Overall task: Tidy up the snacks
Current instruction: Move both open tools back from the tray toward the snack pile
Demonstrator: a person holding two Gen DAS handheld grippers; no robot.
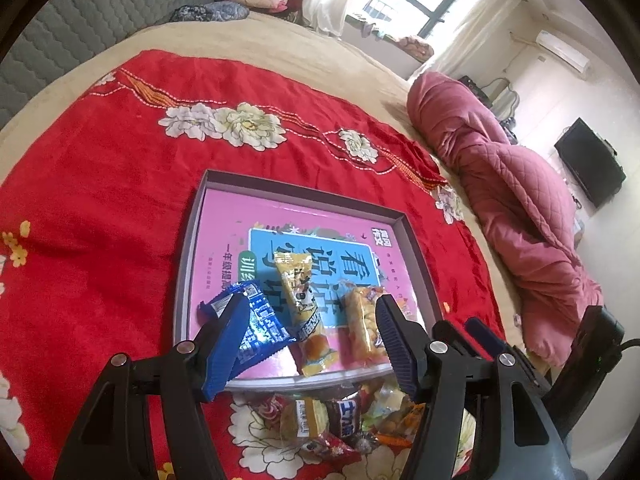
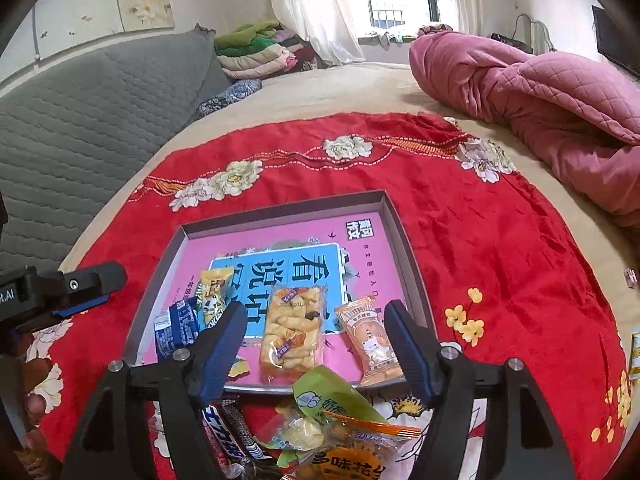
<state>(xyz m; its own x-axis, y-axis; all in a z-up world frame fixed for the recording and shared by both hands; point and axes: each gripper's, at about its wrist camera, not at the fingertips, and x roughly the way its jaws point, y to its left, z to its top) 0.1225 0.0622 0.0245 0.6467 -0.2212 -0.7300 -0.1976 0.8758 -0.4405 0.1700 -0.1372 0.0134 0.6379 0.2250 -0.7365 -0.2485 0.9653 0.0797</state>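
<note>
My left gripper (image 1: 308, 340) hangs open and empty, tilted down over the blue packet (image 1: 256, 328) in the shallow box (image 2: 404, 236), my right gripper (image 2: 316, 352) open likewise above the light, crinkly, slippery orange packet (image 2: 376, 344), best pinched across its middle.

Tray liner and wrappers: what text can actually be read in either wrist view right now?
"看说" in big characters, upside down: pink sheet lining the tray.
"多味花" on the orange packet in the loose pile.
".AI" on the left gripper body.
Other wrappers, small sheet print: too blurred.
</note>
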